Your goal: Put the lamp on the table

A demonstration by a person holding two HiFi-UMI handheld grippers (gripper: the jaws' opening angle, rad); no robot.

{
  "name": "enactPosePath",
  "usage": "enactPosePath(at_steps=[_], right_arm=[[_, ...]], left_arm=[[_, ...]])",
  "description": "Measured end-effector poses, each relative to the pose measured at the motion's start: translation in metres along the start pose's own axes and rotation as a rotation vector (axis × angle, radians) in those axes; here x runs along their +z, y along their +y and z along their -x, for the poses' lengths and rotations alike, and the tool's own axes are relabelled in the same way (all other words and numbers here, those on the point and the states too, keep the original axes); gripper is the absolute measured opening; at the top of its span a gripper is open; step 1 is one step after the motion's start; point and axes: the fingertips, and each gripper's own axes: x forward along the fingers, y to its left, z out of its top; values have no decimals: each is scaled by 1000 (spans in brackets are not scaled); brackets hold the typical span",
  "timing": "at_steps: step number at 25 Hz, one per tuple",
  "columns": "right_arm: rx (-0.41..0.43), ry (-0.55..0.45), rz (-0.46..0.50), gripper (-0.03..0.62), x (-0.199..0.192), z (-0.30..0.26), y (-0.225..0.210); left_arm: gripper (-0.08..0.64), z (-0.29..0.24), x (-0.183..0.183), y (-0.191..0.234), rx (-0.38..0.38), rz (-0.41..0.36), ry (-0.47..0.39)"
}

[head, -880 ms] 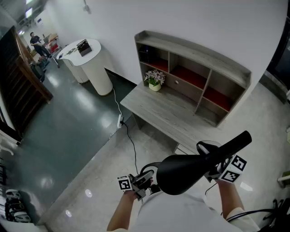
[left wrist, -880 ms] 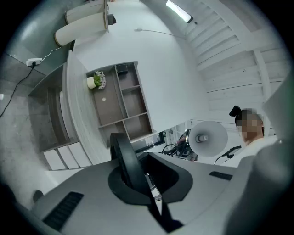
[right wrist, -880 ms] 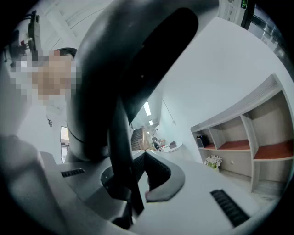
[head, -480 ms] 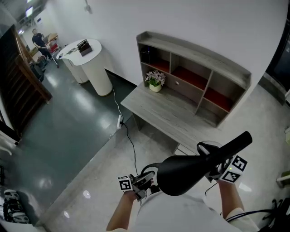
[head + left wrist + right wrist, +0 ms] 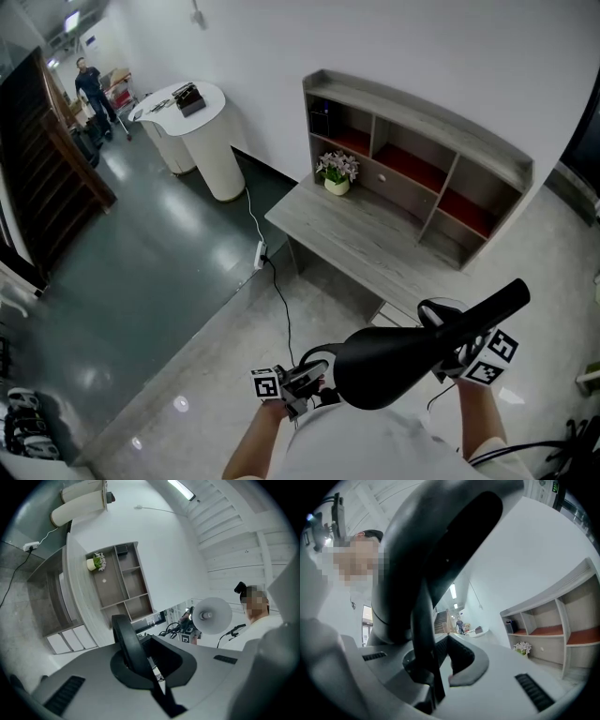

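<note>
Lamp (image 5: 389, 361): black, held in mid-air over the floor in front of the person, on the near side of the table (image 5: 361, 234) and not touching it.

Head view, left to right:
- White round counter (image 5: 202, 127) at far left, on the dark floor.
- Power strip (image 5: 261, 253) on the floor beside the table's left end, with a black cable (image 5: 279, 309) running toward the person.
- Left gripper (image 5: 305, 384): jaws together, clamped on the lamp's curved black ring (image 5: 127, 639).
- Lamp shade sits mid-frame between the two grippers.
- Right gripper (image 5: 473, 352): jaws together, pinching the lamp's thin black stem (image 5: 423, 634) just beside the shade.

The table is grey wood. A shelf unit (image 5: 422, 155) stands along its back, with a small flower pot (image 5: 337, 173) by the shelf's left end.
</note>
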Motion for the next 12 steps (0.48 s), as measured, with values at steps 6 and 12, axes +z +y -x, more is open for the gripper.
enactPosePath(at_steps=[6,12], right_arm=[[-2,-25,-10,17,-5,-13,9],[-5,-49,-38,17,-4,-25,2]], left_arm=[[9,15,4,3,-1,-8,19],[9,16,14,7,-5,-9,20]])
